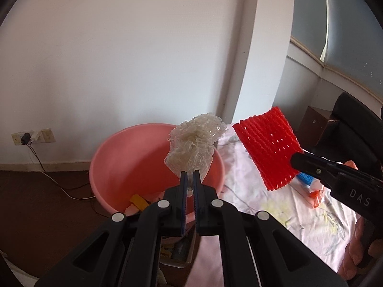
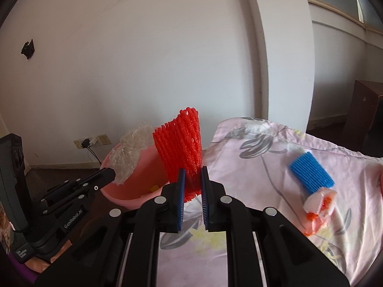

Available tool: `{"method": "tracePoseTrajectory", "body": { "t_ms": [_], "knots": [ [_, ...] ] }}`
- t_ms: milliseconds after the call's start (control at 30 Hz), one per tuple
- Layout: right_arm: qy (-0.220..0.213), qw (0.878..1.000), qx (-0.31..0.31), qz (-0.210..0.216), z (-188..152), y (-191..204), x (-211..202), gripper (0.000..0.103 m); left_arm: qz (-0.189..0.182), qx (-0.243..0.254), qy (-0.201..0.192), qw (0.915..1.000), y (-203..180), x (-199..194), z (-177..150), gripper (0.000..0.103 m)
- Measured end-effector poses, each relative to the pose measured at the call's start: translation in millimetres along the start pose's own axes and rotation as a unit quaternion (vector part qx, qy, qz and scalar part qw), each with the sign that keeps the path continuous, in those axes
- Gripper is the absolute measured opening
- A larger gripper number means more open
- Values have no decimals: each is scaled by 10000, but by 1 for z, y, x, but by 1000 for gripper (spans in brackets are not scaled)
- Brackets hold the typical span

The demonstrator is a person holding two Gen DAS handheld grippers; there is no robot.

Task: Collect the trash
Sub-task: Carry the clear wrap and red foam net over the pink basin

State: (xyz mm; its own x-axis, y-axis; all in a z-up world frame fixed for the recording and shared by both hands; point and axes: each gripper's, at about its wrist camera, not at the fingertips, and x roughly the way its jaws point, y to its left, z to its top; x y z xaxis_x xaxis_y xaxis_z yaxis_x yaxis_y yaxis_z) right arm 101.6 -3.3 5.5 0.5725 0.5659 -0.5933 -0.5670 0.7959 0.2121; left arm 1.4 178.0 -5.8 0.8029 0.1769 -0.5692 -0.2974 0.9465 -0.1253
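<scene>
My left gripper [image 1: 189, 175] is shut on a crumpled clear plastic wrap [image 1: 194, 143], holding it over the near rim of a pink bucket [image 1: 124, 157]. The bucket has yellow and pale scraps at its bottom. My right gripper [image 2: 193, 174] is shut on a red foam net sleeve [image 2: 182, 143], above the edge of a floral sheet [image 2: 263, 167], right of the bucket [image 2: 141, 165]. In the left wrist view the red sleeve [image 1: 268, 148] hangs from the right gripper [image 1: 296, 160]. On the sheet lies a blue foam net [image 2: 311, 169] beside a white and orange wrapper [image 2: 320, 201].
The bucket stands on a dark floor by a white wall with an outlet [image 1: 33, 136] and a trailing cable [image 1: 55, 181]. A white pillar [image 2: 282, 71] rises behind the sheet. A dark wooden cabinet [image 2: 366, 110] stands at the far right.
</scene>
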Motion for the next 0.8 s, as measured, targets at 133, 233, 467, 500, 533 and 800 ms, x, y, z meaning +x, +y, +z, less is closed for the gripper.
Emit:
{"method": "tracePoseTrajectory", "body": {
  "t_ms": [133, 233, 467, 500, 533, 800],
  "knots": [
    [42, 9999, -52, 77, 7, 8, 14, 13, 133, -21, -1, 9999, 9, 5, 0, 4],
    [84, 9998, -72, 138, 11, 13, 24, 13, 218, -69, 5, 9997, 19, 7, 0, 4],
    [169, 9993, -192, 258, 16, 29, 47, 13, 395, -146, 70, 9991, 33, 15, -1, 4],
    [186, 9992, -206, 272, 17, 31, 51, 13, 420, -172, 86, 9989, 36, 16, -1, 4],
    [212, 9991, -215, 284, 17, 33, 55, 13, 435, -188, 101, 9988, 38, 16, -1, 4],
    [389, 9983, -270, 347, 18, 46, 83, 13, 567, -215, 249, 9978, 48, 25, -3, 4]
  ]
}}
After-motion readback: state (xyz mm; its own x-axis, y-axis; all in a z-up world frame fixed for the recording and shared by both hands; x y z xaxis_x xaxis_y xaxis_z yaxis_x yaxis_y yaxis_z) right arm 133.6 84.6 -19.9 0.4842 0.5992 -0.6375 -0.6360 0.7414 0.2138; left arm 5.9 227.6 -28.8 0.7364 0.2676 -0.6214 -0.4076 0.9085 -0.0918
